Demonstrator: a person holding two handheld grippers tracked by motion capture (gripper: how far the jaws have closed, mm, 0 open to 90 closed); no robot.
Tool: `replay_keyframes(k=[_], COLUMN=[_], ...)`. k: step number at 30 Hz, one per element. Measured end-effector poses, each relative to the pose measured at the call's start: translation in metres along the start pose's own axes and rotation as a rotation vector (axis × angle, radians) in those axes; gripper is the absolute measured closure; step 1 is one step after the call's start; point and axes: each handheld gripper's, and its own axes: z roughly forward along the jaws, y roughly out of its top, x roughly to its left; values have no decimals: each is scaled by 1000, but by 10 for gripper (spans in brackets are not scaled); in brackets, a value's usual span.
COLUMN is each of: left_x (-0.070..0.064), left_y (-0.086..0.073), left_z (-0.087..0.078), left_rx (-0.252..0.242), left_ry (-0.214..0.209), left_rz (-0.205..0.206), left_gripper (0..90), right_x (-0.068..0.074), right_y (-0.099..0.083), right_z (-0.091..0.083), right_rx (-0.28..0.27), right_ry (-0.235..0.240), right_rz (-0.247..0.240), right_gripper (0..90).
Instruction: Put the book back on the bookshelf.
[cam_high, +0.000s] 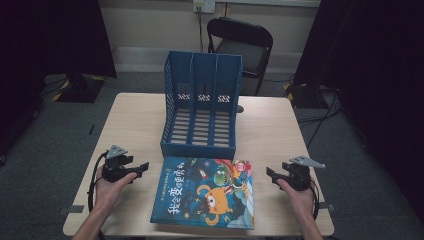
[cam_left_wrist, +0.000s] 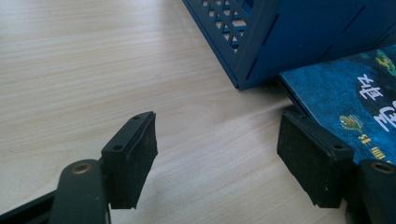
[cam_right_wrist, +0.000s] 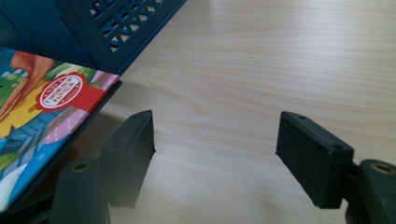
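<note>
**Both tongs open, flanking the picture book**

The left tongs (cam_high: 141, 169) sit at the lower left of the high view, held in the left hand (cam_high: 111, 184), jaws spread wide with bare tabletop (cam_left_wrist: 93, 70) between them. In the left gripper view, one jaw stands just beside the edge of the picture book (cam_left_wrist: 345, 100); contact cannot be confirmed. The right tongs (cam_high: 270, 174) sit at the lower right, held in the right hand (cam_high: 294, 192), jaws equally wide and holding nothing, a short gap from the book's other edge. The book lies flat, cover up, at lower centre of the frame. Directly above it stands the blue file rack (cam_high: 201, 105), three compartments, its front edge just beside the book's top edge. A black chair (cam_high: 241, 42) stands at upper centre, beyond the tabletop.
</note>
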Motion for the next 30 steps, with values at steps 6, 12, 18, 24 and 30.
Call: replay_keyframes(k=[6,12,18,24,30], left_x=[-3,-5,-14,-25,-34], left_y=[1,2,3,5,4], left_z=[0,1,-2,-4,2], left_rx=[12,10,10,-7,13], left_ry=[-1,-21,-59,-134,-160], left_rz=[-5,-18,0,-2,11], left_gripper=[297,343,387,492,523], right_x=[0,2,11,32,46], right_y=[0,1,5,22,31], right_z=[1,2,6,4,14], right_rx=[5,4,12,-16,11], right_ry=[2,13,43,116,158], right_rz=[1,-11,-32,-88,-153], right_gripper=[304,341,396,454,464])
